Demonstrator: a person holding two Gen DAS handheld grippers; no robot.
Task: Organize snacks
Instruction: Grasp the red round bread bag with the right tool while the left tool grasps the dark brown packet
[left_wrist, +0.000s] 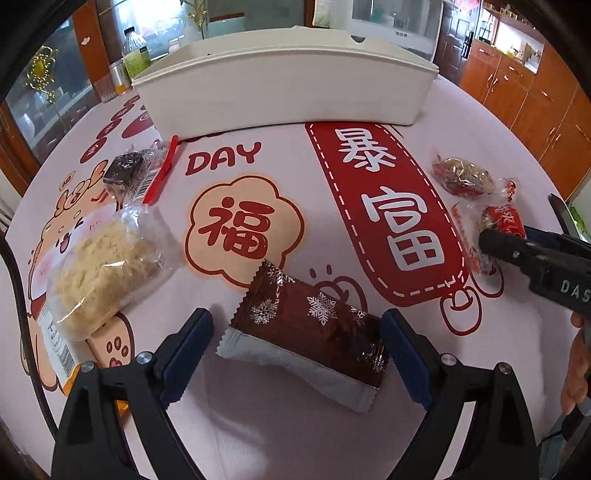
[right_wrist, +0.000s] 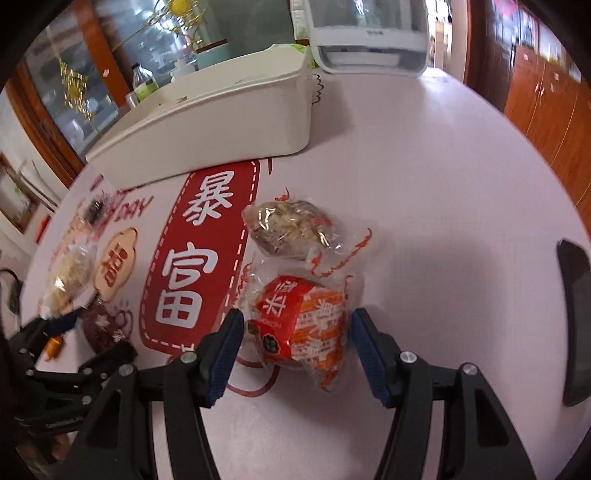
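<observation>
A brown snowflake-print snack packet (left_wrist: 310, 332) lies on the table between the fingers of my left gripper (left_wrist: 297, 356), which is open around it with gaps on both sides. My right gripper (right_wrist: 295, 350) is open around a red-and-orange wrapped snack (right_wrist: 303, 325); its pads are close to the wrapper, touching or not I cannot tell. This snack also shows in the left wrist view (left_wrist: 498, 225) with the right gripper (left_wrist: 491, 240) at it. A clear-wrapped nut cake (right_wrist: 291, 229) lies just beyond. A white bin (left_wrist: 284, 85) stands at the table's far side.
A bag of pale crumbly snack (left_wrist: 107, 273) and a dark cake in clear wrap (left_wrist: 136, 170) lie at the left on the printed tablecloth (left_wrist: 258, 435). A white appliance (right_wrist: 369, 37), bottles and jars stand behind the bin. A black object (right_wrist: 576, 325) lies at the right edge.
</observation>
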